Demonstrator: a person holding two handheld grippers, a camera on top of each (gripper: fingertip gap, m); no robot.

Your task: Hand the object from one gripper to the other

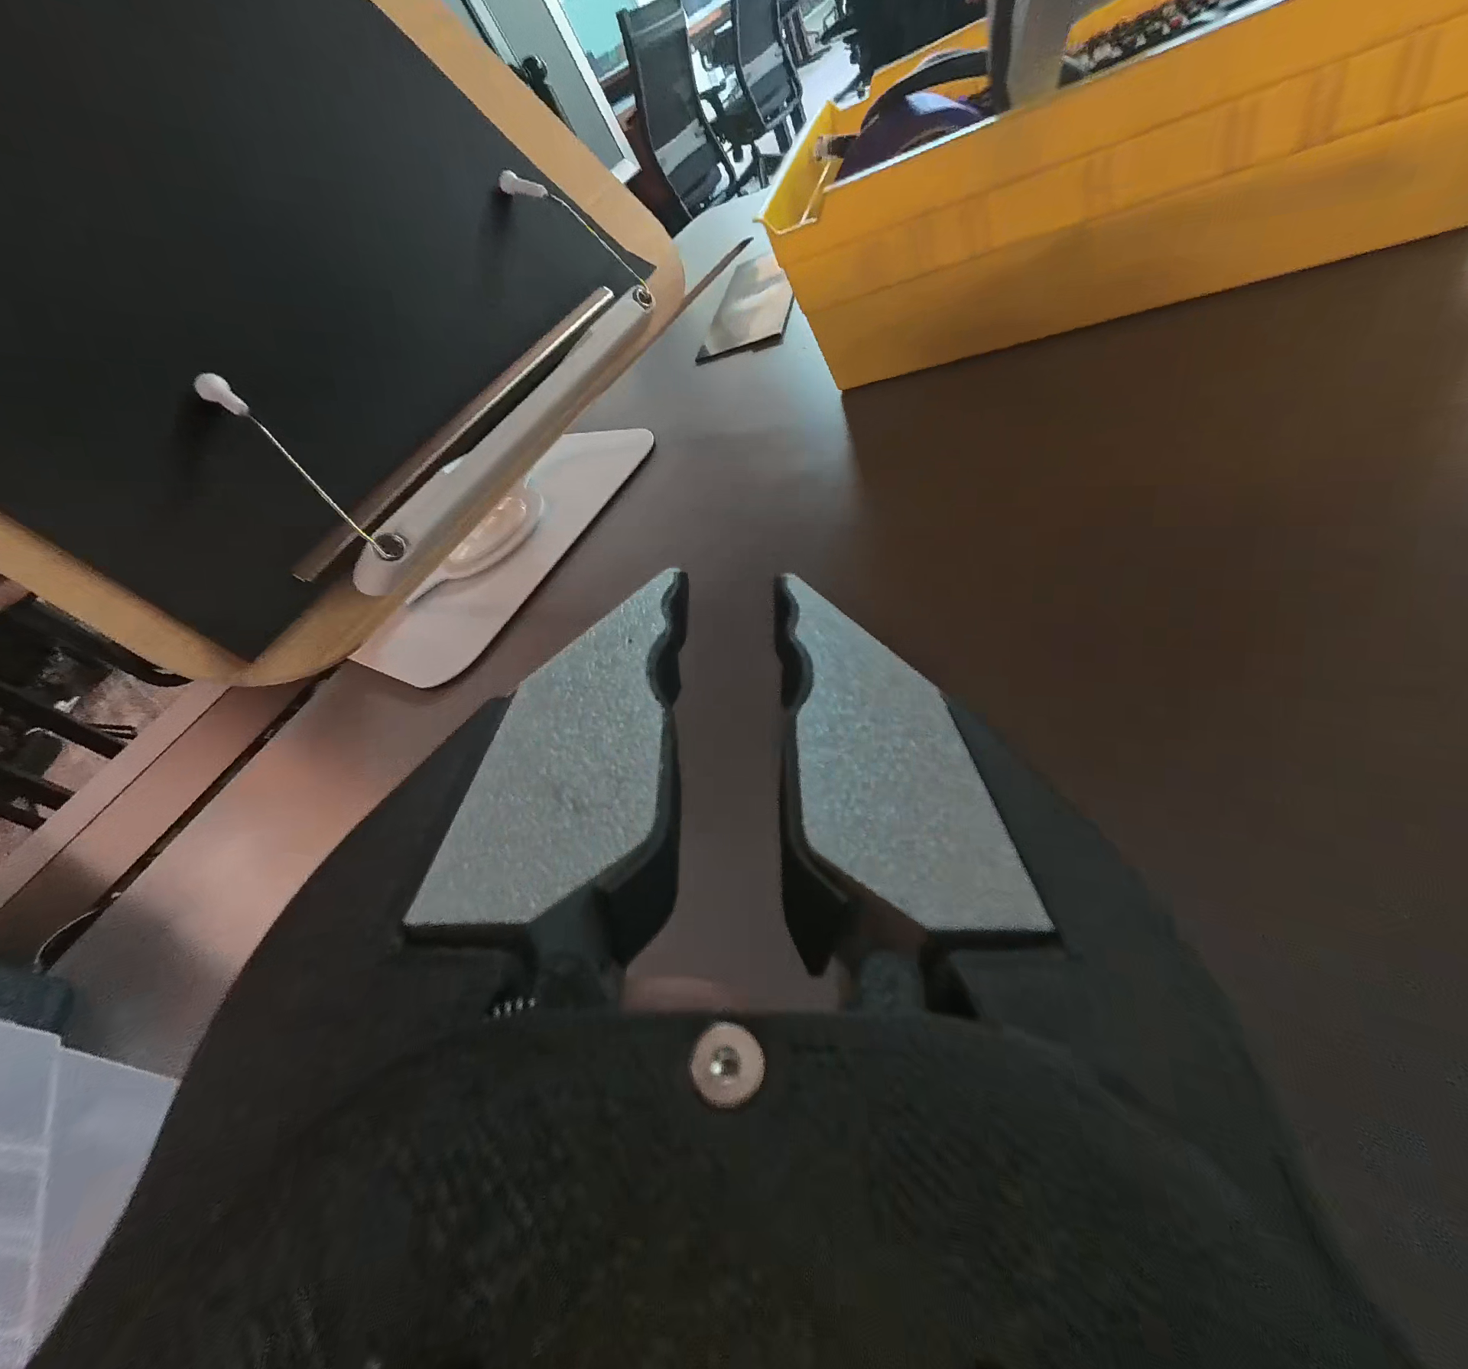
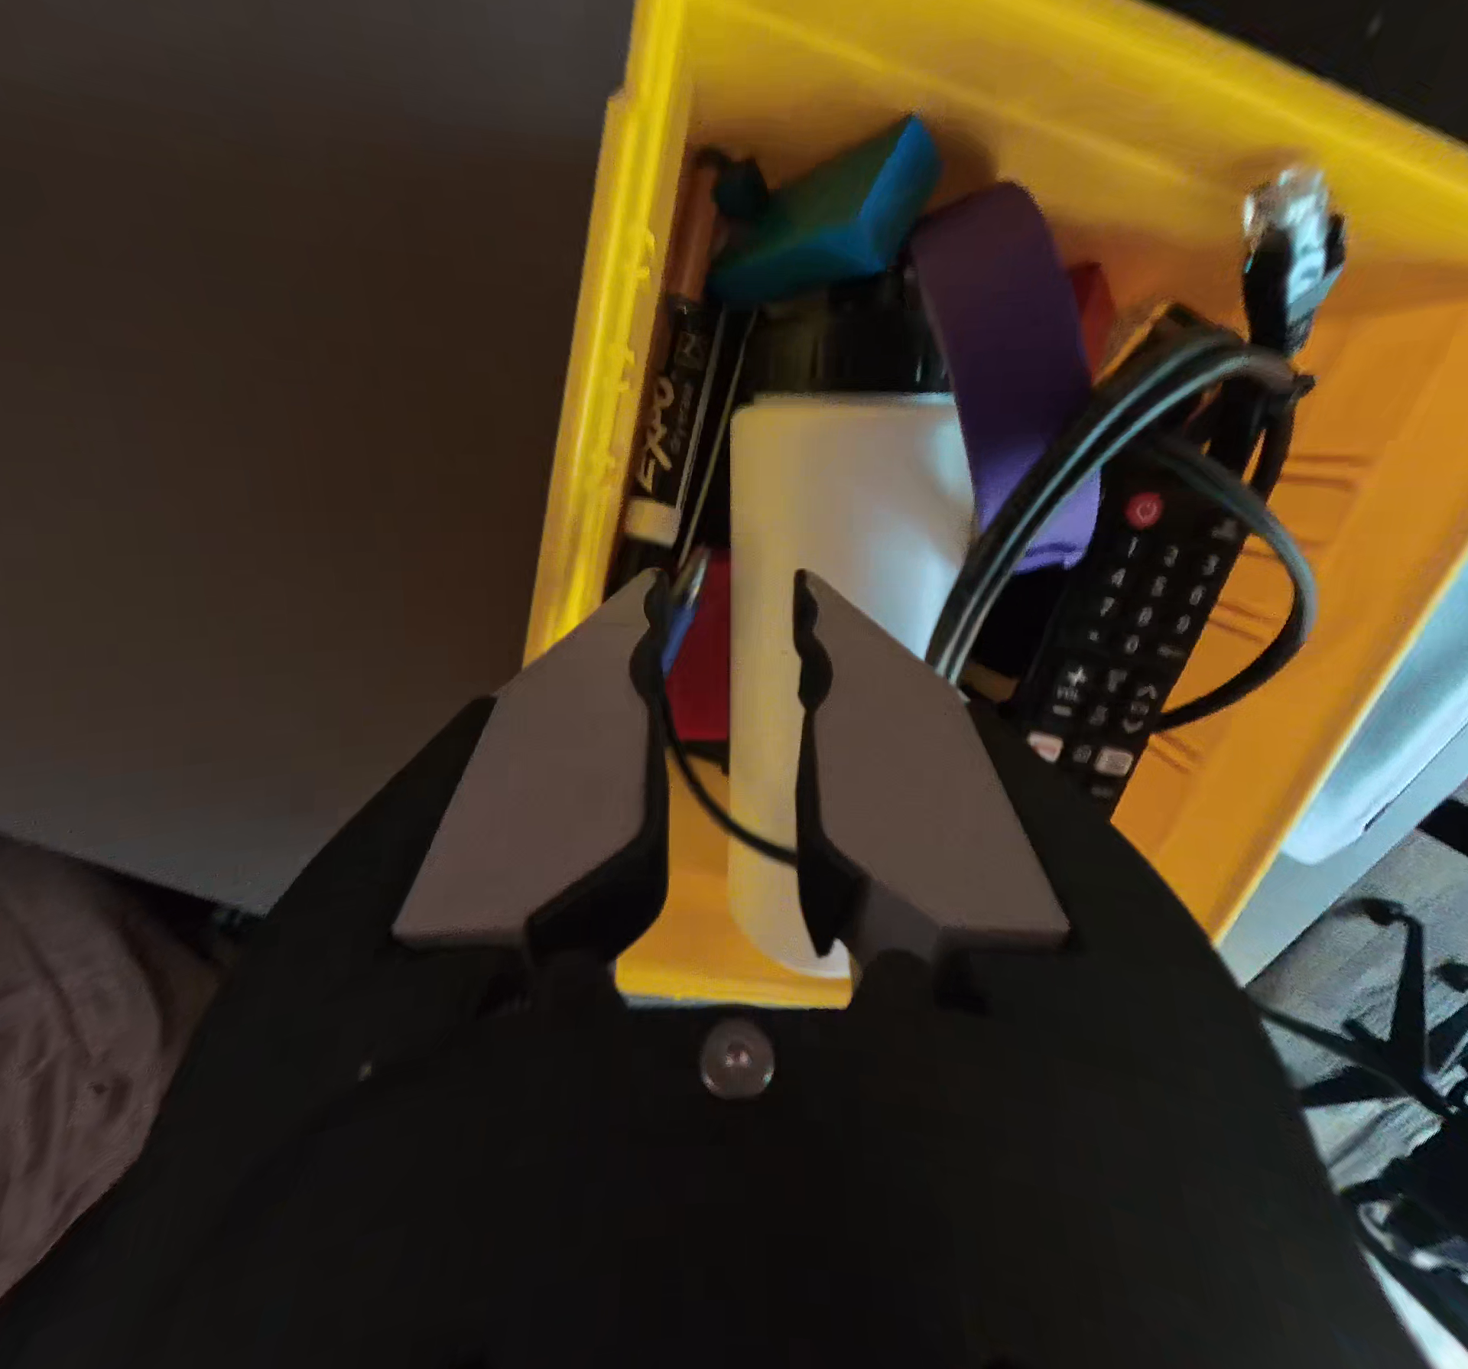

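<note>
My right gripper (image 2: 729, 584) is open and hovers over the near end of a yellow bin (image 2: 635, 298). In the bin lie a white bottle with a black cap (image 2: 834, 504), a blue block (image 2: 834, 218), a purple strap (image 2: 1001, 314), a black remote (image 2: 1136, 616), a coiled black cable (image 2: 1239, 409), a marker (image 2: 667, 425) and a red block (image 2: 703, 663). The bottle's near end shows between the jaws, which are not closed on it. My left gripper (image 1: 731, 592) is open and empty, low over the dark table (image 1: 1033, 616), with the bin (image 1: 1112, 234) ahead to its right.
A black board on a tilted stand with wooden edges (image 1: 238, 218) rises at the left on a silver base (image 1: 572, 488). A flat grey plate (image 1: 747, 314) lies beside the bin. A blurred grey and white shape (image 1: 1025, 4) stands over the bin. Office chairs (image 1: 683, 99) stand beyond. My right gripper's tips are some 5 cm from the marker (image 2: 667, 425). To reach the red block (image 2: 703, 663) in a straight line is about 5 cm for my right fingers, about 30 cm for my left.
</note>
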